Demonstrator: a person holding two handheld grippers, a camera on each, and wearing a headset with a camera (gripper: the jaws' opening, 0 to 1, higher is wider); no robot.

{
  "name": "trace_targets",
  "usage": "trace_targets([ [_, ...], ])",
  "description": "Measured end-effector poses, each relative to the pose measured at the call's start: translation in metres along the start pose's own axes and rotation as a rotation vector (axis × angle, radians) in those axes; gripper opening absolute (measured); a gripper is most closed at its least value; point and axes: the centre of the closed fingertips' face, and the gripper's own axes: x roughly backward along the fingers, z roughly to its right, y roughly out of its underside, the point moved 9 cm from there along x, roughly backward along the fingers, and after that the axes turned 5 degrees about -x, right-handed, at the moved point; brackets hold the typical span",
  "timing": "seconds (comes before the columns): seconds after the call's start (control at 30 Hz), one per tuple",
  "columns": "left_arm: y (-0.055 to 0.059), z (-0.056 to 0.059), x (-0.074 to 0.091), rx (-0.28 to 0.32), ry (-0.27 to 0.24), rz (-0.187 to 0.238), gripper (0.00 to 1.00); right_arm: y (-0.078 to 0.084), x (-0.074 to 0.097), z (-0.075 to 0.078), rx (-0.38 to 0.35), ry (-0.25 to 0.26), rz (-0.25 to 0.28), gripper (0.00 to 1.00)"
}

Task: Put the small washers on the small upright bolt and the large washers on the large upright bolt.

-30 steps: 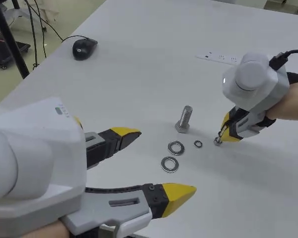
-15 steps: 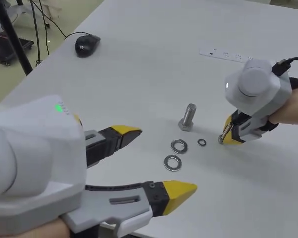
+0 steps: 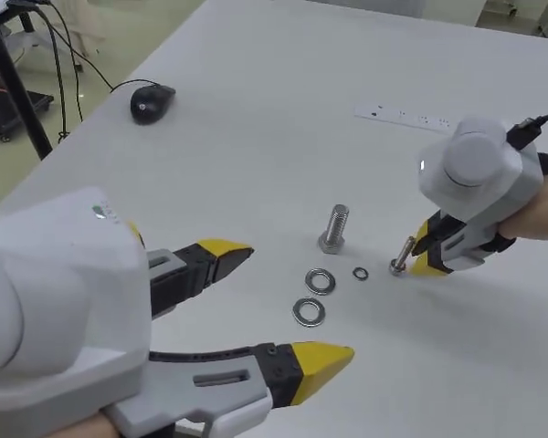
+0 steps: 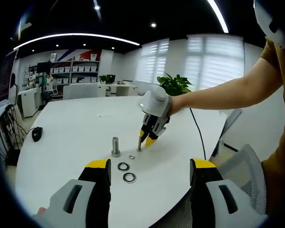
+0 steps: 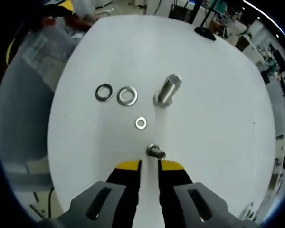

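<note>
White workbench [image 3: 256, 137]: right gripper [image 3: 418, 265] pinches tilted small steel bolt [image 3: 402, 255], left gripper [image 3: 297, 299] spread; thin small silver washer [image 3: 361, 273] likely slippery, grip its rim.

Out of sight at the bench

The thin silver bolt [image 3: 400, 259] leans with its upper end partly hidden at the yellow tips of the right gripper [image 3: 418, 256]. In the right gripper view it sits nearly end-on, so its length cannot be told. The white left gripper [image 3: 297, 299] is cut off by the near and left edges. Far right, the flat white power strip [image 3: 397, 116] disappears behind the right gripper's housing.
</note>
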Motion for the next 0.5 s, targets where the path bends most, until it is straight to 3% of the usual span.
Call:
trace_targets([
  [0.33, -0.002, 0.006, 0.006, -0.019, 0.007, 0.012, 0.67, -0.016, 0.010, -0.023, 0.006, -0.035, 0.021, 0.13],
  [0.5, -0.003, 0.008, 0.009, -0.014, 0.006, 0.026, 0.67, -0.030, 0.002, -0.029, 0.037, -0.048, 0.027, 0.14],
])
